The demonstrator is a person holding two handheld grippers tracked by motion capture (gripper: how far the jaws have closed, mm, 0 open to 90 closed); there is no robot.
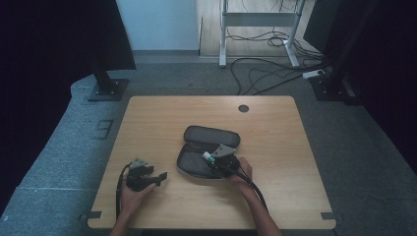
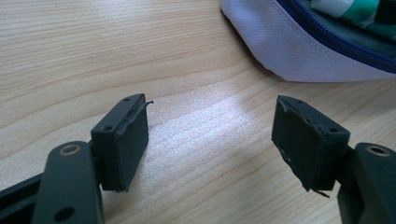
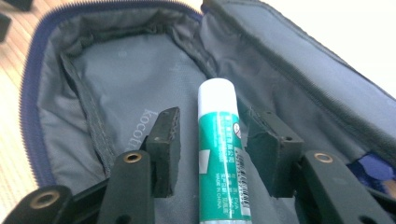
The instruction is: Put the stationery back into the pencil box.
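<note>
One glue stick (image 3: 221,154) between the right gripper's (image 3: 212,140) parted, non-touching jaws, inside the open pouch (image 3: 116,84).

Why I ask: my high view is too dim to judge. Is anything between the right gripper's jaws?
Observer: Yes. A green glue stick with a white cap lies between the jaws of the right gripper, inside the open case. The pads are not clamping it.
Operator: And the left gripper?
Observer: The left gripper has its jaws wide open over the bare table, with nothing between them.
Operator: What does the case look like inside?
Observer: It has a grey lining edged by a blue zip.
</note>
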